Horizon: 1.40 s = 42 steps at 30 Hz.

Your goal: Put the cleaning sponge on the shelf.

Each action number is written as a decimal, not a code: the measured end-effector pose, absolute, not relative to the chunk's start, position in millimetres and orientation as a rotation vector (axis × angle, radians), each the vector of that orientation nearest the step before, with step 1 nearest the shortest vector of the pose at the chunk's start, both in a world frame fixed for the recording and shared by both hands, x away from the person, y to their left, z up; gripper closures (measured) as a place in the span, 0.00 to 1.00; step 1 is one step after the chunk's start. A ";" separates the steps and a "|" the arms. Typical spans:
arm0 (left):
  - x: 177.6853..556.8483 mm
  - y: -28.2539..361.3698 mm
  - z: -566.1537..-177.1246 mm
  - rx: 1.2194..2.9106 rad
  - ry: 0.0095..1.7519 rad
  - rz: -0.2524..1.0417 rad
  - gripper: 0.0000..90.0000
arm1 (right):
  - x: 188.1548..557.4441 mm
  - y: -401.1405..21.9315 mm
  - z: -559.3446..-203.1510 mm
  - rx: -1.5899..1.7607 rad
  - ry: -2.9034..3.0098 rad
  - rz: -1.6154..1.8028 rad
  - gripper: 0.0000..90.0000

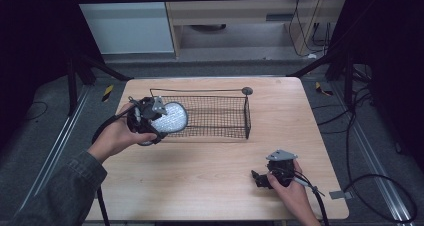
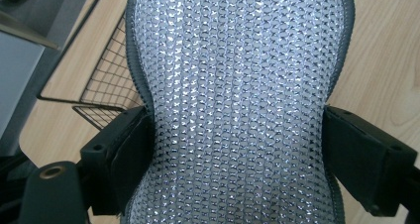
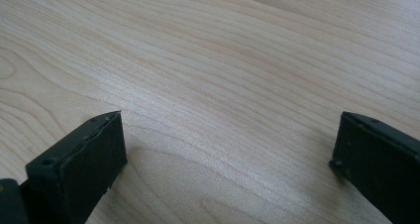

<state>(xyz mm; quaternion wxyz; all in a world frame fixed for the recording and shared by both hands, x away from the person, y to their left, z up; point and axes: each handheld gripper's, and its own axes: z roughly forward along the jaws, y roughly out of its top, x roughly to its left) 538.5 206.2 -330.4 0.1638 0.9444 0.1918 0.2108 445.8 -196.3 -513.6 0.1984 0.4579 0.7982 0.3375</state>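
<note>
A silvery mesh scrubbing pad (image 1: 169, 118) with a grey edge is held at the left end of the black wire basket (image 1: 220, 117), above its near-left corner. My left gripper (image 1: 150, 120) is shut on the pad; in the left gripper view both jaws press the narrow waist of the pad (image 2: 237, 110), and part of the basket (image 2: 106, 87) shows behind it on the left. My right gripper (image 1: 261, 178) rests low over the wooden table (image 1: 200, 171) near the front right, open, with bare wood (image 3: 223, 85) between its jaws.
The basket has a thin wire handle ending in a round knob (image 1: 247, 91) at its far right corner. The table's front edge runs close to the right hand. Cables (image 1: 380, 196) lie on the floor to the right of the table.
</note>
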 end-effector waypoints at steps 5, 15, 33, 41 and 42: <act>550.7 202.9 -325.3 2.708 0.518 0.618 0.16 | 445.8 -196.2 -513.6 1.282 2.233 0.944 0.00; 571.9 182.5 -323.2 2.721 0.484 0.715 0.16 | 445.3 -196.0 -513.5 1.281 2.229 0.943 0.01; 591.7 175.5 -317.6 2.717 0.432 0.791 0.17 | 445.3 -196.2 -513.4 1.278 2.236 0.946 0.01; 596.4 178.3 -324.2 2.735 0.403 0.811 0.17 | 445.2 -196.1 -513.5 1.276 2.234 0.947 0.01; 596.4 178.3 -324.2 2.735 0.403 0.811 0.17 | 445.2 -196.1 -513.5 1.276 2.234 0.946 0.01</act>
